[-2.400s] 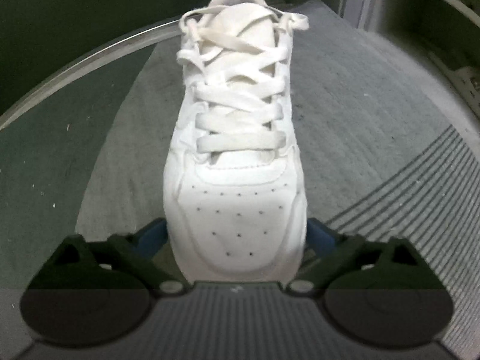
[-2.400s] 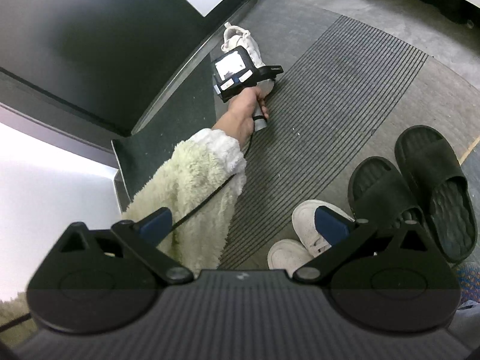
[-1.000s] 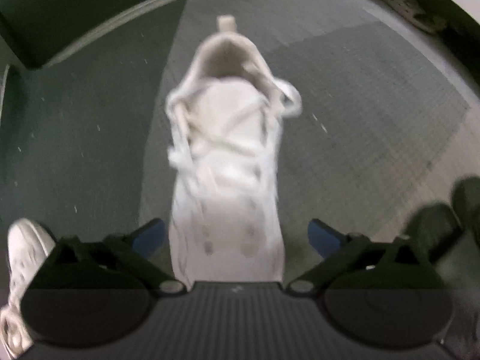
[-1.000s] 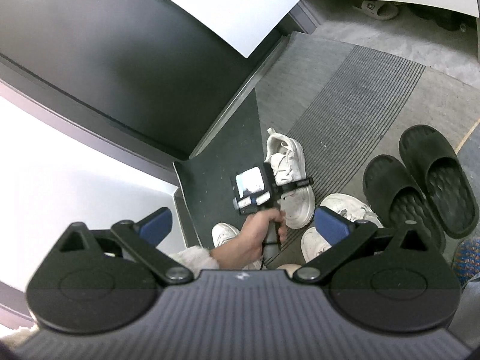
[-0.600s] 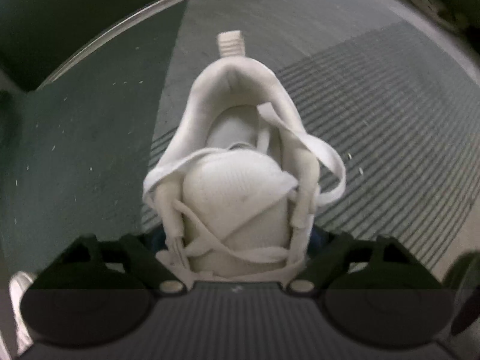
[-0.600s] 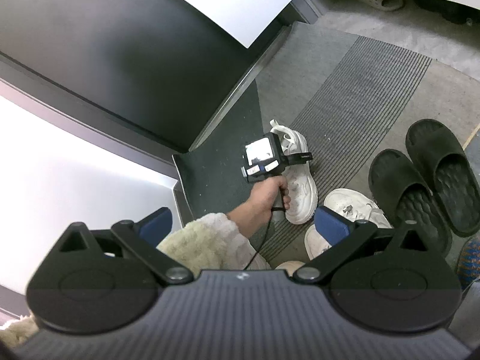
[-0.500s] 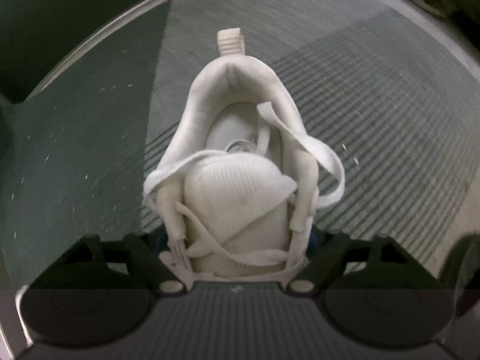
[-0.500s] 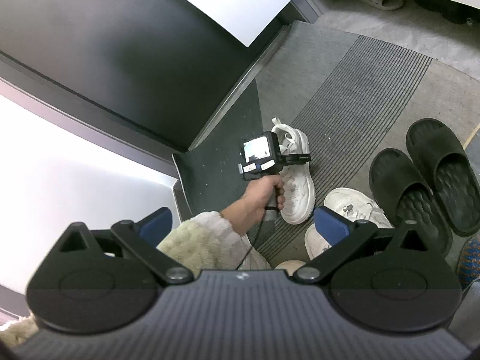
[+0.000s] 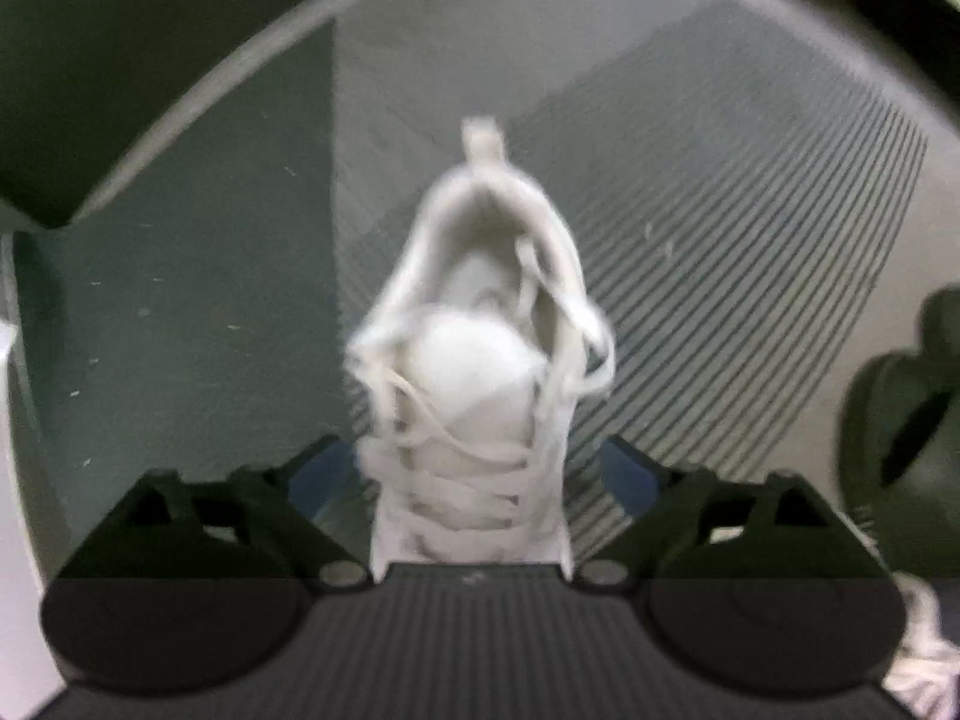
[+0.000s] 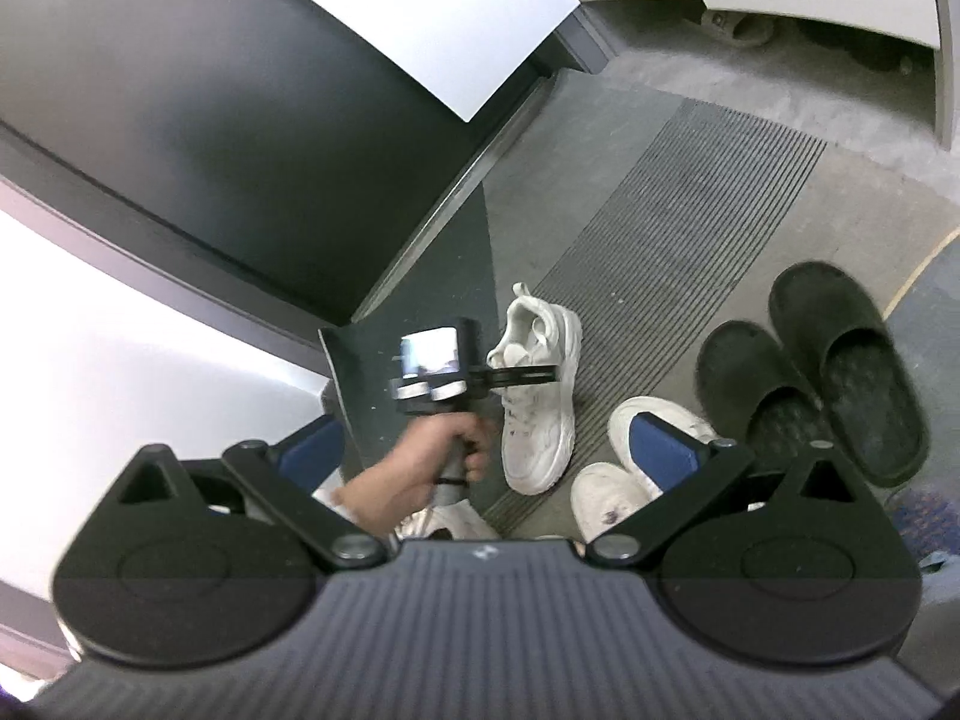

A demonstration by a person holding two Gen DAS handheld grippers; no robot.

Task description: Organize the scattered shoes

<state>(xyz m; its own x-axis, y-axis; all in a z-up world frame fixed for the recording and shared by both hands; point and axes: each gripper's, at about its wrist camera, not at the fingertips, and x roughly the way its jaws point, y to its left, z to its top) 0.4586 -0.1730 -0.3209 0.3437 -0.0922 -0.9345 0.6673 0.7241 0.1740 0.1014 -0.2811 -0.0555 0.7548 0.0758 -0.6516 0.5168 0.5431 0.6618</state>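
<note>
Meanwhile, the left gripper [image 9: 474, 471] pointed steeply down over a white sneaker [image 9: 480, 372], and its jaws were opening. The sneaker sat between the two blue fingers [image 9: 312, 477], but the pads did not press on its sides; a gap showed on the right one. The shoe's heel opening lay ahead of the fingertips, and its laces were under them. It rested on the ribbed floor mat [image 10: 672, 228], at the mat's edge. The picture was blurred.

In the right wrist view the hand [image 10: 420, 468] with the left gripper [image 10: 510, 373] stood above this same white sneaker [image 10: 540, 384]. The right gripper [image 10: 486, 438] had its fingers spread wide with nothing between them. Beyond its right finger [image 10: 666, 441] lay another white sneaker [image 10: 636, 420] and, further right, a pair of black slippers [image 10: 840, 360] side by side.
</note>
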